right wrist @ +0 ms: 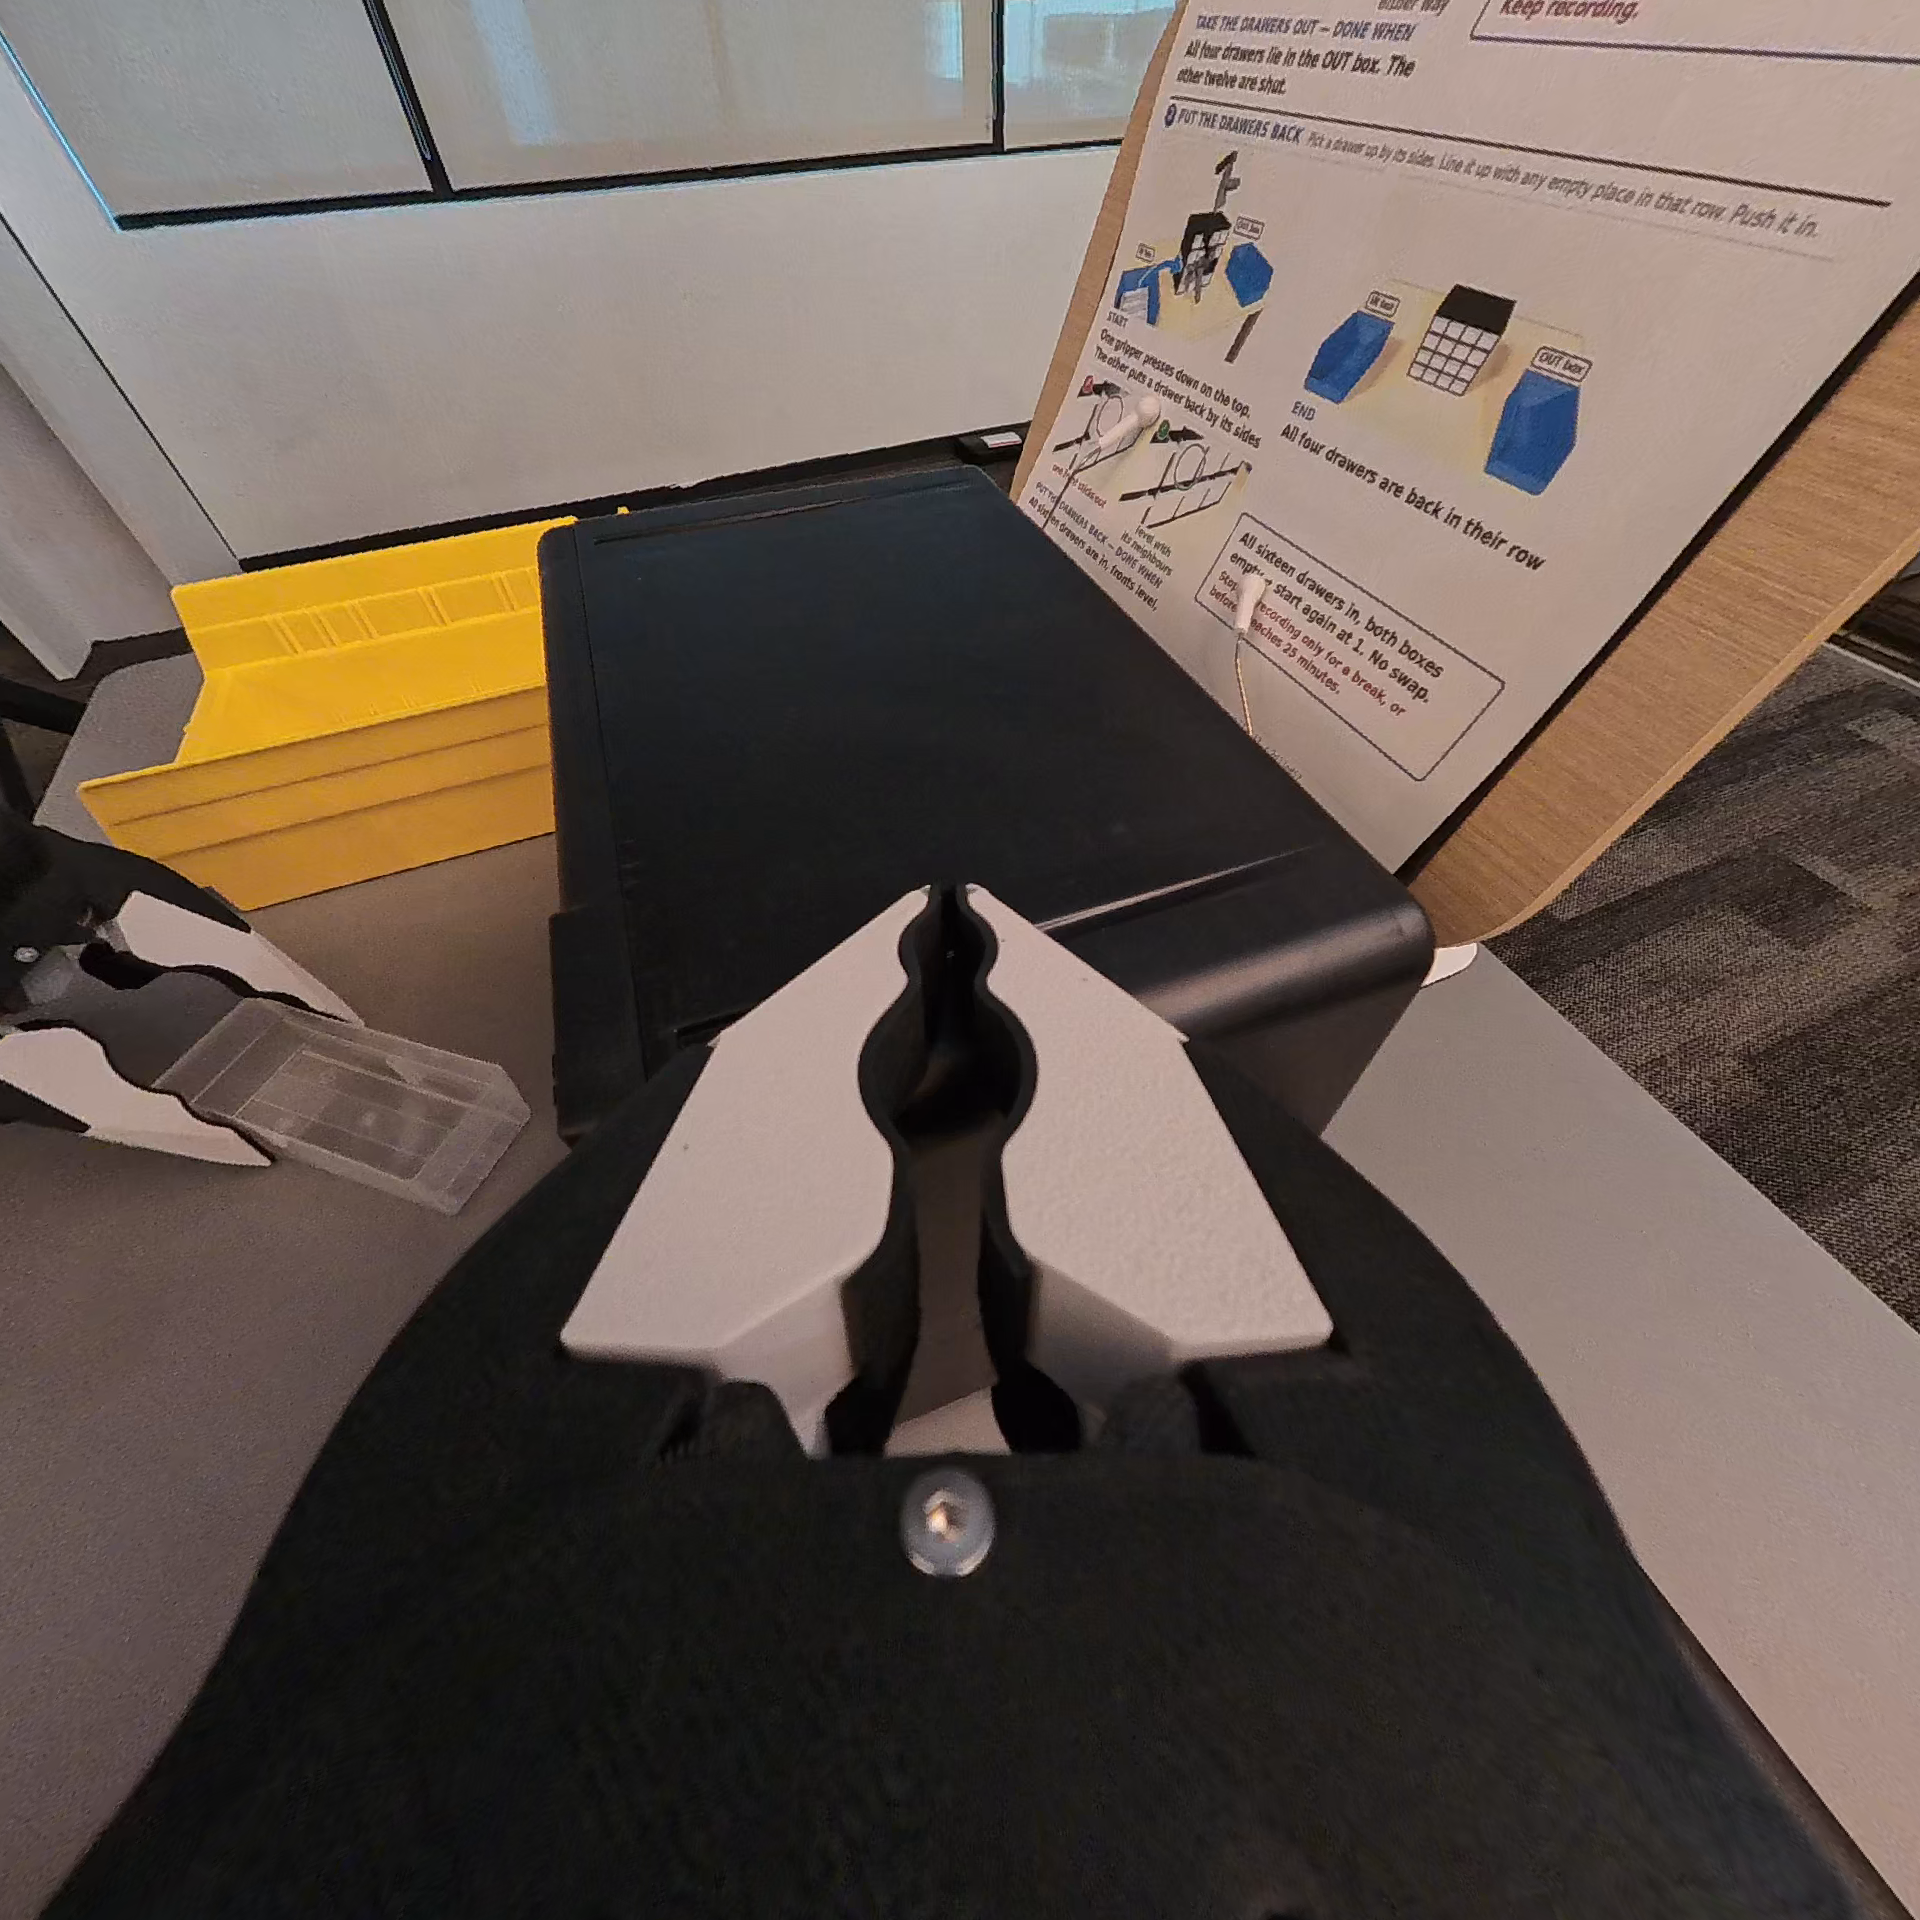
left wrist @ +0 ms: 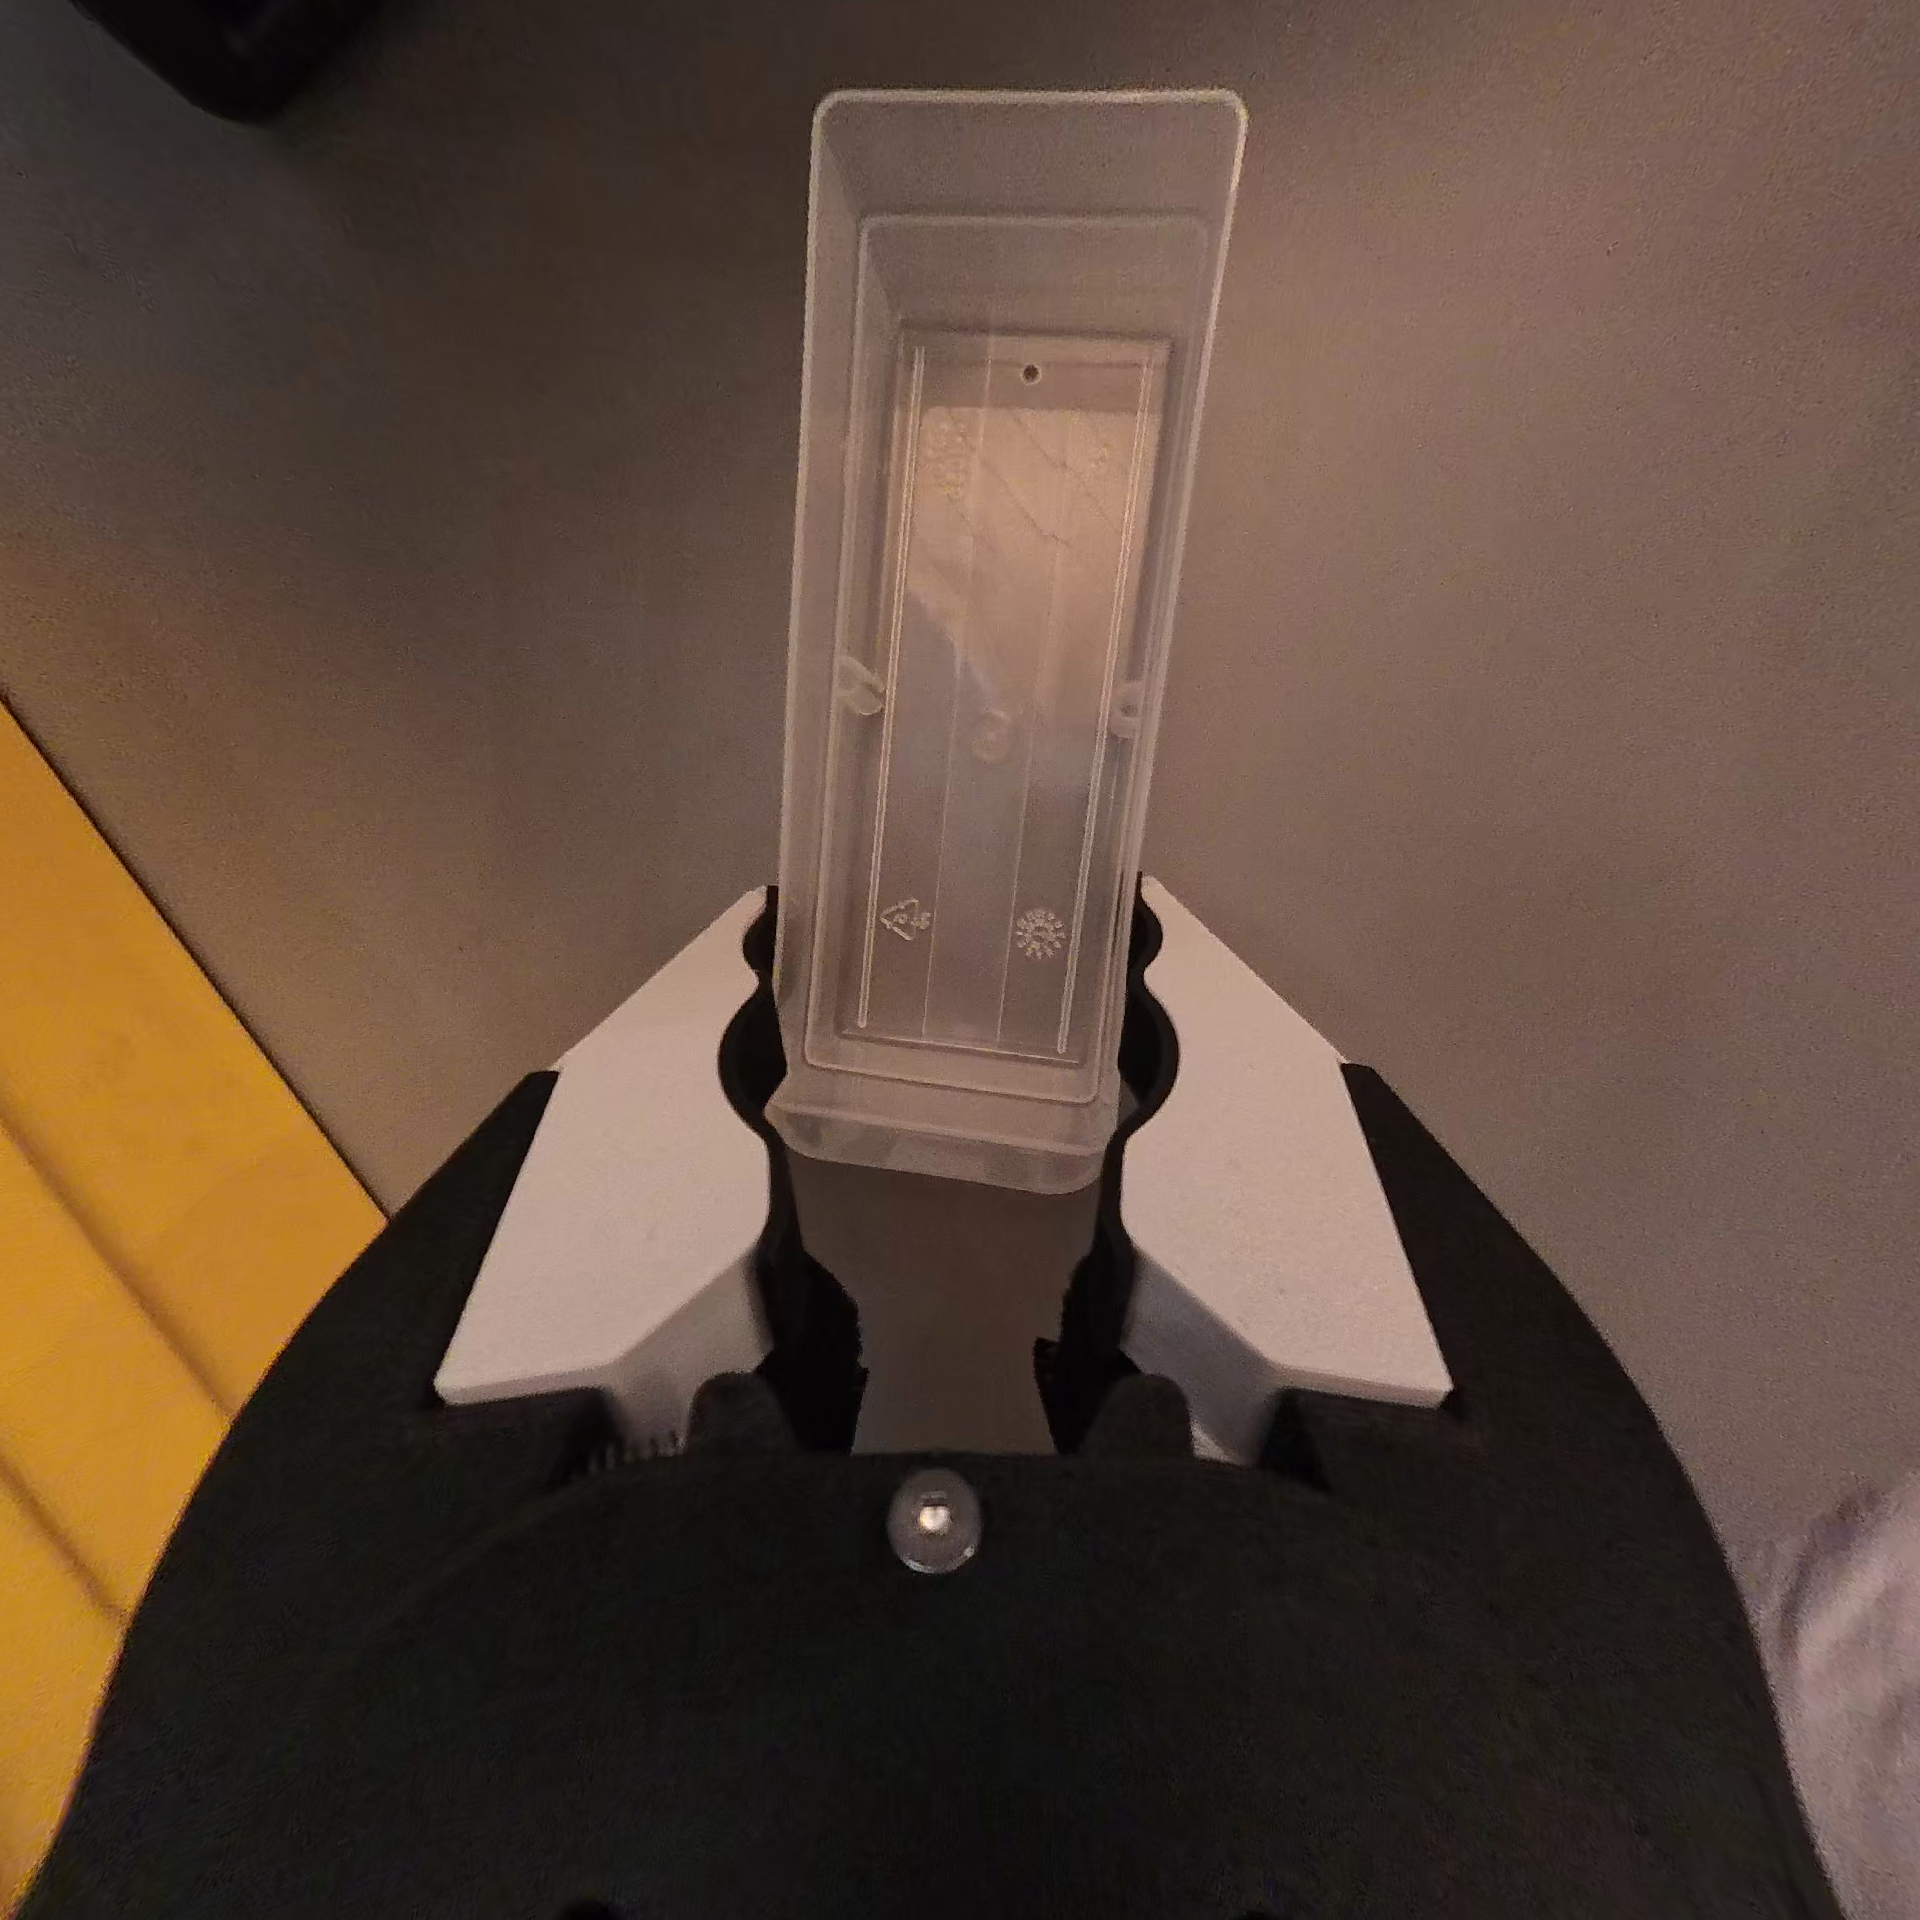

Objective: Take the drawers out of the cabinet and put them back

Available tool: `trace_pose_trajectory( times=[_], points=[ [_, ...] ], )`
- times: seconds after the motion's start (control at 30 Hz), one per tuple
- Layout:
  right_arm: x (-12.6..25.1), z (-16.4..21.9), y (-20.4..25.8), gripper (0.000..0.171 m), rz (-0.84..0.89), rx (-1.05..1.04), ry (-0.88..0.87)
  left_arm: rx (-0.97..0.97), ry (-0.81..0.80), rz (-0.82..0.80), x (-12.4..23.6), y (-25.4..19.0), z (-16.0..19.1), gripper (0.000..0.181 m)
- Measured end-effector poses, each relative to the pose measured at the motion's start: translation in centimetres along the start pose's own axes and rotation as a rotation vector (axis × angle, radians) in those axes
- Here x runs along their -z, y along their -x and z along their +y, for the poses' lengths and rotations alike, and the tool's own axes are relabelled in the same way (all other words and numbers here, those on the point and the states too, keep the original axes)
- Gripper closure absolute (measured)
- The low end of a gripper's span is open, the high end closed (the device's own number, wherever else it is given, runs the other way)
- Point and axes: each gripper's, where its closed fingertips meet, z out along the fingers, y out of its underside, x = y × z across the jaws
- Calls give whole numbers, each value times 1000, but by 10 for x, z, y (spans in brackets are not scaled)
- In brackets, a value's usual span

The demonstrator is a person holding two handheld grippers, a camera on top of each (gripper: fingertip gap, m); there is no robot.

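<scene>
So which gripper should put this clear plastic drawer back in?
Left. The left gripper already clamps the clear plastic drawer by its sides; the right gripper is shut, empty, over the black cabinet.

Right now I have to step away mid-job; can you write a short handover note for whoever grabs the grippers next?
Left gripper: shut on a clear drawer, gripped by its sides at one end, empty, low over the table.
Right gripper: shut, holding nothing, over the front edge of the black cabinet top.
Yellow bin sits left of the cabinet; no drawers visible in it.
Done: one drawer is out.
Left: the cabinet's front is out of view, so check the open slots, then place or refit this drawer.
</scene>
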Motion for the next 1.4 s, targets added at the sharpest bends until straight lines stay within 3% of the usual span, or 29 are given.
trace_pose_trajectory(
  times=[0.03,0.37,0.57,1.13,1.4],
  points=[
    [0,0,0,171,-2,-1,-1,4,5,2,0,0,-2,117],
    [0,0,0,171,-6,-3,-5,247,-103,-45,19,40,-48,119],
    [0,0,0,171,-20,-11,-16,323,-143,-153,29,72,-75,119],
    [0,0,0,171,-51,-35,-40,443,-110,-203,30,81,-101,118],
    [0,0,0,171,-51,-33,-40,476,-159,-281,8,89,-130,118]
  ],
)
